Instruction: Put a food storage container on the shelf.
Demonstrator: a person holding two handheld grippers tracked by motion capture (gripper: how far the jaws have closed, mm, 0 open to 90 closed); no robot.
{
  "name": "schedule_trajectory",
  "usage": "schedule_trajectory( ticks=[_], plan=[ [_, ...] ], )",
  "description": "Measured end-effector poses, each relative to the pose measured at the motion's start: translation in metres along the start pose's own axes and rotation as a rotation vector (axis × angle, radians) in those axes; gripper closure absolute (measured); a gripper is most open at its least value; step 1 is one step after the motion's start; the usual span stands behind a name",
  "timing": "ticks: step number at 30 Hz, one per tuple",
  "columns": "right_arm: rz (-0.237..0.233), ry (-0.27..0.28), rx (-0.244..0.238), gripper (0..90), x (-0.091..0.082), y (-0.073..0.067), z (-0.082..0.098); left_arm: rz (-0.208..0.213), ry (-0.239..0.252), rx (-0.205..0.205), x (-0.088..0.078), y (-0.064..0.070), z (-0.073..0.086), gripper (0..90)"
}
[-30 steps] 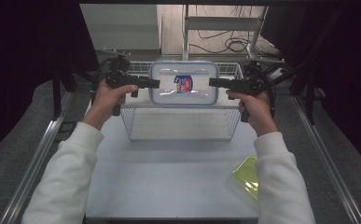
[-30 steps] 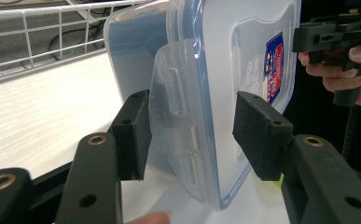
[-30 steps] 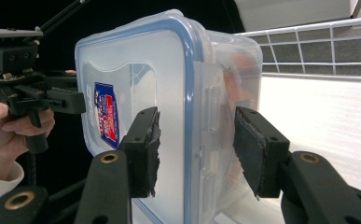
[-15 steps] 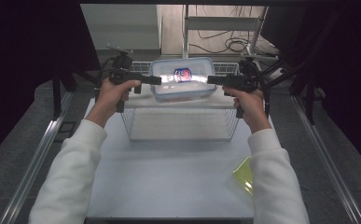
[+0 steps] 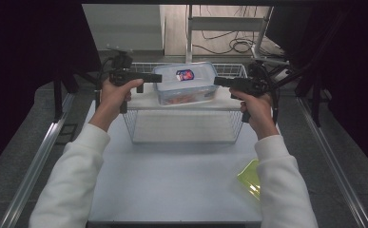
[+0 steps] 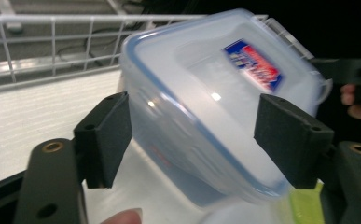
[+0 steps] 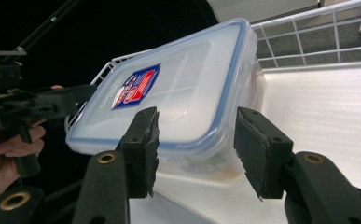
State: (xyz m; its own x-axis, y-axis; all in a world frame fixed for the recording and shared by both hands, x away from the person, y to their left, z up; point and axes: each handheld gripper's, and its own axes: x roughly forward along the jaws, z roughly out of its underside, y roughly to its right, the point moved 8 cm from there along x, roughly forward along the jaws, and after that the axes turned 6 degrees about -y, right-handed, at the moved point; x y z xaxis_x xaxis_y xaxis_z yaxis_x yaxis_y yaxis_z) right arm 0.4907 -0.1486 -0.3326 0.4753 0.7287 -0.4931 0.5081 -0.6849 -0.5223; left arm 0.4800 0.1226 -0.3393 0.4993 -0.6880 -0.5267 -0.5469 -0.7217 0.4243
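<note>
A clear plastic container (image 5: 185,83) with a blue-sealed lid and a red and blue label sits at the far side of a wire basket (image 5: 129,124), on a white board (image 5: 146,100) laid across it. My left gripper (image 5: 159,77) is at its left end. In the left gripper view the container (image 6: 206,107) lies between the jaws of that gripper (image 6: 192,135), which have just been opening and no longer clamp it. My right gripper (image 5: 217,80) is at the right end. In the right gripper view my right gripper (image 7: 194,149) has its pads against a corner of the container (image 7: 178,93).
The basket stands on a white table (image 5: 172,180) with metal rails on both sides. A yellow-green object (image 5: 250,180) lies near the table's front right, partly under the right sleeve. Cables and a metal frame lie on the floor beyond the basket.
Both hands carried the container away from the person, toward the basket's far side, then lowered it onto the white board. The left jaws have spread apart.
</note>
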Motion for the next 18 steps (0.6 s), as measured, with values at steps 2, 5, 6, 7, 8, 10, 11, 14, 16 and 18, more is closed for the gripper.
schedule_trajectory(
  ticks=[2, 5, 6, 7, 8, 10, 11, 14, 16, 18],
  plan=[
    [0.000, 0.004, -0.021, 49.9, -0.006, -0.002, 0.003, 0.018, 0.017, 0.023, -0.010, 0.009, 0.005, 36.9],
    [-0.007, 0.010, -0.034, 49.5, -0.013, -0.004, 0.007, 0.037, -0.006, 0.063, -0.019, 0.021, 0.020, 55.8],
    [-0.010, 0.012, -0.038, 49.2, -0.015, -0.005, 0.009, 0.050, -0.020, 0.076, -0.020, 0.026, 0.027, 62.0],
    [-0.012, 0.010, -0.042, 49.1, -0.017, -0.005, 0.011, 0.047, -0.033, 0.090, -0.021, 0.029, 0.033, 69.3],
    [-0.016, 0.007, -0.046, 49.0, -0.019, -0.006, 0.013, 0.048, -0.050, 0.108, -0.020, 0.033, 0.042, 75.5],
    [-0.016, 0.006, -0.060, 48.3, -0.021, -0.006, 0.018, 0.071, -0.078, 0.137, -0.017, 0.040, 0.054, 84.8],
    [-0.017, 0.004, -0.067, 47.9, -0.022, -0.007, 0.021, 0.069, -0.094, 0.150, -0.014, 0.042, 0.060, 86.9],
    [-0.014, -0.011, -0.085, 46.6, -0.024, -0.008, 0.029, 0.084, -0.120, 0.168, -0.004, 0.047, 0.071, 89.7],
    [-0.021, -0.007, -0.092, 46.3, -0.024, -0.009, 0.032, 0.092, -0.131, 0.171, 0.003, 0.047, 0.074, 89.9],
    [-0.022, -0.012, -0.096, 46.1, -0.024, -0.008, 0.036, 0.081, -0.138, 0.173, 0.010, 0.047, 0.075, 90.0]
  ],
)
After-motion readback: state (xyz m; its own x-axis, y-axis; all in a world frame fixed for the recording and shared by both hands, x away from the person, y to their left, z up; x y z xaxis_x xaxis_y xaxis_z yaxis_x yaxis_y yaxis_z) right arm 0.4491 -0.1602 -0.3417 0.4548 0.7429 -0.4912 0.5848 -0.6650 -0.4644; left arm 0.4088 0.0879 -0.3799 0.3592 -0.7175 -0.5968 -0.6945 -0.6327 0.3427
